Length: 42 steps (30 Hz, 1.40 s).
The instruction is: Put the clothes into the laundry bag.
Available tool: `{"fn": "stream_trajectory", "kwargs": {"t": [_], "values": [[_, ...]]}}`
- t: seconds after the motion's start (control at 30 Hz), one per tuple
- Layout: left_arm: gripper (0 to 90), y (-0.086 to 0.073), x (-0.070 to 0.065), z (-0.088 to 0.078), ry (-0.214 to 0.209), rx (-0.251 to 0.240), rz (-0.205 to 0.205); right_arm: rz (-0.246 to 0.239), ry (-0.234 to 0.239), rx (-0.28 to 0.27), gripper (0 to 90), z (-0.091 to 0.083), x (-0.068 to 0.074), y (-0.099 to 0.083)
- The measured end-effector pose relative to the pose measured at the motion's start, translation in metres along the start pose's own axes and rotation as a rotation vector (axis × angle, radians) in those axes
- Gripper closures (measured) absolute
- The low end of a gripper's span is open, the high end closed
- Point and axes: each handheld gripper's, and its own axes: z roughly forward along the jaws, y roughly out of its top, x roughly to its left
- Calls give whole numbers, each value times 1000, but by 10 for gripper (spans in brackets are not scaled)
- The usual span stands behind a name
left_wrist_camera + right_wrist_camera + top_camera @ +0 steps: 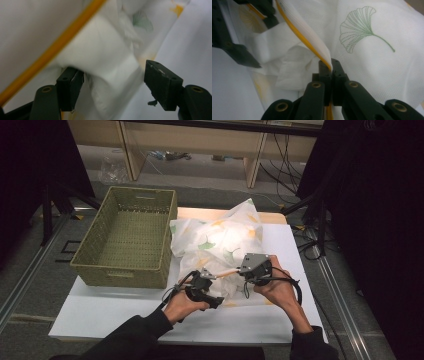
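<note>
Right gripper (331, 65): jaws clamped on cloth (220, 240) yellow hem.
Left gripper (113, 82): jaws apart, a fold between them, unpinched.
Hem axis: runs leftward from right gripper toward left gripper.

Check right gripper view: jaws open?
No. The right gripper jaws are shut on the yellow-trimmed edge of the ginkgo-print cloth.

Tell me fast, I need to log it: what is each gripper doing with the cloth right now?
Left gripper: open, a fold of the leaf-print cloth between its jaws, not clamped.
Right gripper: closed on the cloth's yellow-trimmed edge.
</note>
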Motion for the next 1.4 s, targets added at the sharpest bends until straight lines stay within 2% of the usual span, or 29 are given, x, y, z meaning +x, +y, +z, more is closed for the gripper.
{"fn": "stream_trajectory", "kwargs": {"t": [0.03, 0.07, 0.1, 0.13, 0.2, 0.23, 0.27, 0.33, 0.4, 0.43, 0.47, 0.5, 0.53, 0.6, 0.63, 0.7, 0.77, 0.8, 0.87, 0.97, 1.0, 1.1, 1.17, 1.2, 1.23, 1.27, 1.3, 1.37, 1.4], "values": [[315, 4, -1, 4, 3, -11, -18, 26, -7, 15, 900, 0, 2, 0], [316, 7, -1, 9, -4, -29, -48, 29, -3, 15, 900, 0, 2, -1], [324, 10, 1, 12, -1, -13, -58, 43, 0, 10, 900, 1, 3, -1], [340, 12, 1, 18, 15, -49, -106, 43, -17, 16, 900, 1, 4, -1], [475, 16, 8, 24, 39, -63, -75, 31, -5, 32, 900, 1, 3, -4], [564, 17, 11, 27, 59, -97, -61, 37, -7, 28, 900, 3, 4, -5], [664, 17, 14, 29, 74, -111, -43, 11, 7, 27, 900, 4, 2, -6], [794, 19, 23, 30, 53, -117, -89, 13, 17, 32, 900, 6, 3, -7], [845, 23, 29, 26, 77, -135, -75, 35, 17, 35, 900, 7, 4, -7], [851, 26, 32, 22, 100, -135, -46, 13, 15, 21, 900, 8, 3, -6], [855, 29, 36, 19, 110, -138, -44, 17, 18, 17, 900, 9, 3, -4], [858, 33, 39, 17, 104, -150, -56, 38, 16, 24, 900, 9, 3, -2], [859, 38, 42, 17, 118, -179, -77, 34, 8, 29, 900, 11, 3, -1], [860, 46, 50, 19, 173, -192, -71, 35, 18, 26, 900, 14, 2, 3], [858, 48, 52, 23, 200, -211, -84, 42, 17, 19, 900, 16, 2, 5], [833, 46, 54, 33, 212, -190, -111, 43, 12, 29, 900, 20, 2, 9], [778, 43, 53, 34, 200, -163, -109, 31, 17, 44, 900, 23, 5, 11], [735, 41, 51, 31, 200, -159, -92, 23, 20, 49, 900, 25, 6, 11], [610, 37, 46, 21, 176, -107, -51, 6, 31, 46, 900, 30, 5, 8], [465, 27, 36, 7, 152, -76, -33, 16, 35, 53, 900, 31, 4, 3], [422, 24, 33, 2, 146, -75, -39, 17, 37, 51, 900, 31, 4, 3], [343, 16, 27, -13, 120, -49, 5, 29, 36, 48, 900, 30, 4, 3], [347, 10, 23, -21, 104, -18, 26, 26, 37, 48, 900, 30, 4, 2], [374, 8, 20, -22, 80, 0, 40, 29, 37, 48, 900, 30, 4, 2], [417, 6, 19, -23, 46, 38, 72, 30, 37, 48, 900, 30, 3, 3], [429, 4, 17, -19, 24, 49, 51, 29, 37, 49, 900, 30, 4, 3], [433, 4, 18, -16, 19, 67, 66, 27, 39, 52, 900, 30, 4, 3], [436, 5, 19, -5, 35, 67, 21, 24, 37, 54, 900, 30, 5, 3], [439, 6, 20, 1, 30, 46, -4, 22, 40, 54, 900, 30, 5, 3]]}}
